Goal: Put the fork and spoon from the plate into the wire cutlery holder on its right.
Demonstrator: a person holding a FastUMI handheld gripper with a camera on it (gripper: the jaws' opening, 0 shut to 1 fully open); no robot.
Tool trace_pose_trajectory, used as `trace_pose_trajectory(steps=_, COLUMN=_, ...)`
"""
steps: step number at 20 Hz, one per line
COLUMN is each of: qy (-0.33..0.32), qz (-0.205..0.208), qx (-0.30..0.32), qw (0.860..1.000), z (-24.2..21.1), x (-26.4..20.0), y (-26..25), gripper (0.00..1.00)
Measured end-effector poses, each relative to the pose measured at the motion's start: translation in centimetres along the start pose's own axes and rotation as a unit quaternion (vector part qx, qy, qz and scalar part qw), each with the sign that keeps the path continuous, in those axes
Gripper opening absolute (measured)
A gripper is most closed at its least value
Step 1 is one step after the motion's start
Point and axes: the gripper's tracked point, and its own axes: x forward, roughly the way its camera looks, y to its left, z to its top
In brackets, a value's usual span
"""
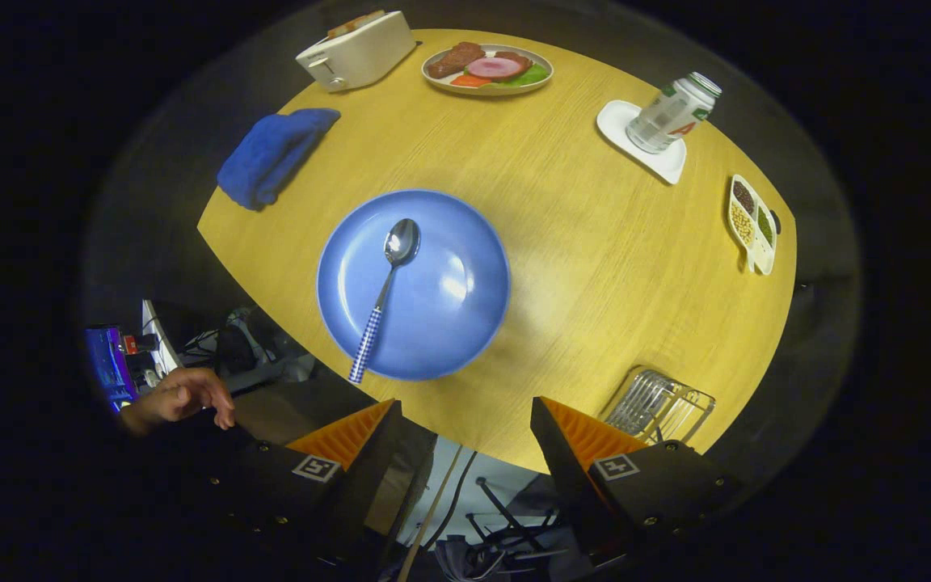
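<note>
My gripper (465, 408) hangs high above a round wooden table (579, 259) with pale yellow grain, its two ridged fingers spread wide apart and holding nothing. Just ahead of the fingers, nearer my left one, sits a smooth, glossy blue round plate (465, 323). A metal spoon (385, 295) lies on it with its shiny oval bowl pointing away from me and its checked handle running back toward my left finger, the end poking over the plate's near rim. Just beyond my right finger, at the table's near edge, is the wire holder (659, 404), a basket of thin silvery bars. Farther off are a soft, crumpled blue cloth (271, 155), a boxy white toaster (356, 50), a dish of food (488, 68) and a can (671, 111) on a white coaster. A hand (183, 396) rests beside my left finger.
</note>
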Motion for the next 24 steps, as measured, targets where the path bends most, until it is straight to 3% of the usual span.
trace_pose_trajectory(steps=10, qy=0.021, qz=0.033, qx=0.041, qw=0.998, z=1.6, x=5.6, y=5.0, gripper=0.98)
trace_pose_trajectory(steps=19, qy=0.048, qz=0.029, qx=0.046, qw=0.997, z=1.9, x=9.8, y=7.4, gripper=0.98)
trace_pose_trajectory(steps=22, qy=0.064, qz=0.034, qx=0.047, qw=0.996, z=1.7, x=10.2, y=7.8, gripper=0.93)
trace_pose_trajectory(steps=23, qy=0.065, qz=0.049, qx=0.06, qw=0.995, z=1.7, x=10.6, y=8.5, gripper=0.87)
trace_pose_trajectory(steps=24, qy=0.069, qz=0.056, qx=0.067, qw=0.994, z=1.8, x=10.5, y=8.8, gripper=0.72)
